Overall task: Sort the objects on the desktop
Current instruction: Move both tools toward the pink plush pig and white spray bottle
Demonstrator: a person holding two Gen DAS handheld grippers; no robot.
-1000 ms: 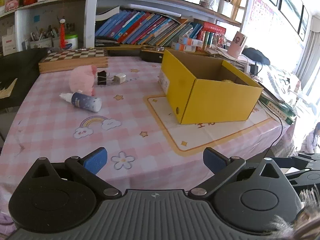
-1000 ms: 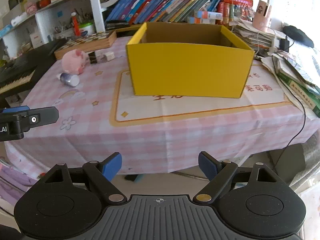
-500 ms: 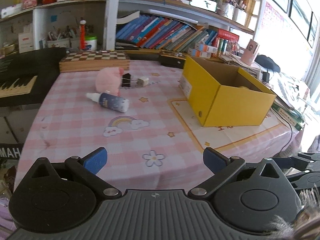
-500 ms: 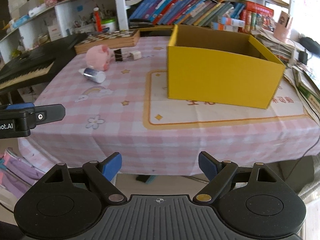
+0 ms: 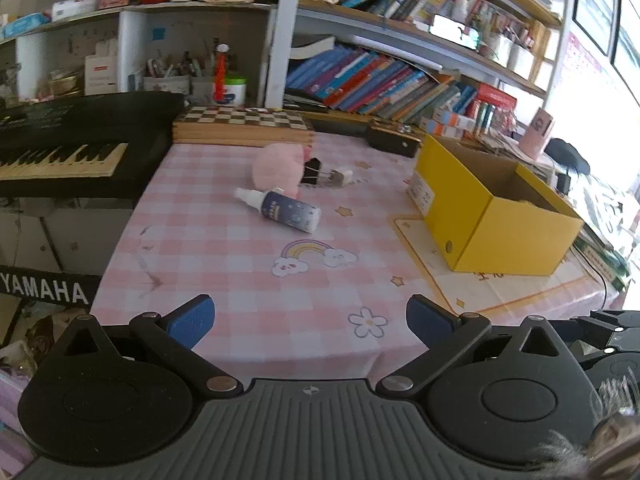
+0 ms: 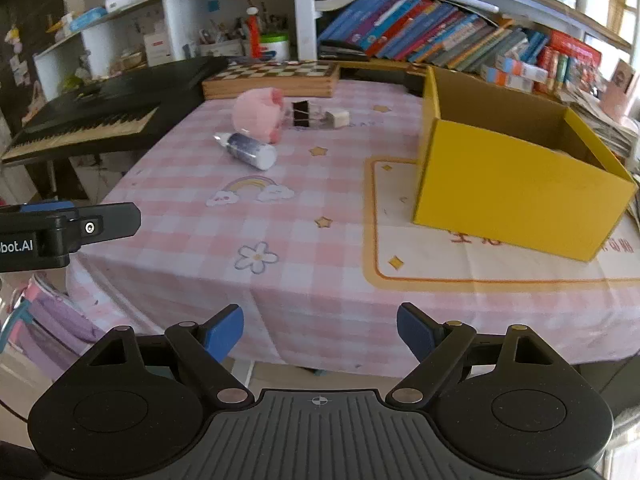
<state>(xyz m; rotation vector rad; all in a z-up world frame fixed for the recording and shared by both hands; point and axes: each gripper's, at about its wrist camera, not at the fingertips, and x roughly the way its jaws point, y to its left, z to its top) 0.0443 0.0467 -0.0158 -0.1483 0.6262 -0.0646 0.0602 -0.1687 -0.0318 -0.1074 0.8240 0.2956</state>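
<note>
Left gripper (image 5: 307, 318), right gripper (image 6: 320, 330): both wide apart, empty. Keyboard (image 5: 60, 156) stand reads "YAMAHA".

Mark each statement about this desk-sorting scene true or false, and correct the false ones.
1. Both grippers are open and hold nothing. True: left gripper, right gripper.
2. The small bottle stands upright. False: it lies on its side on the tablecloth.
3. The pink plush toy sits inside the yellow box. False: it rests on the tablecloth, left of the box.
4. A black binder clip lies beside the plush toy. True.
5. The chessboard sits beyond the plush toy. True.
</note>
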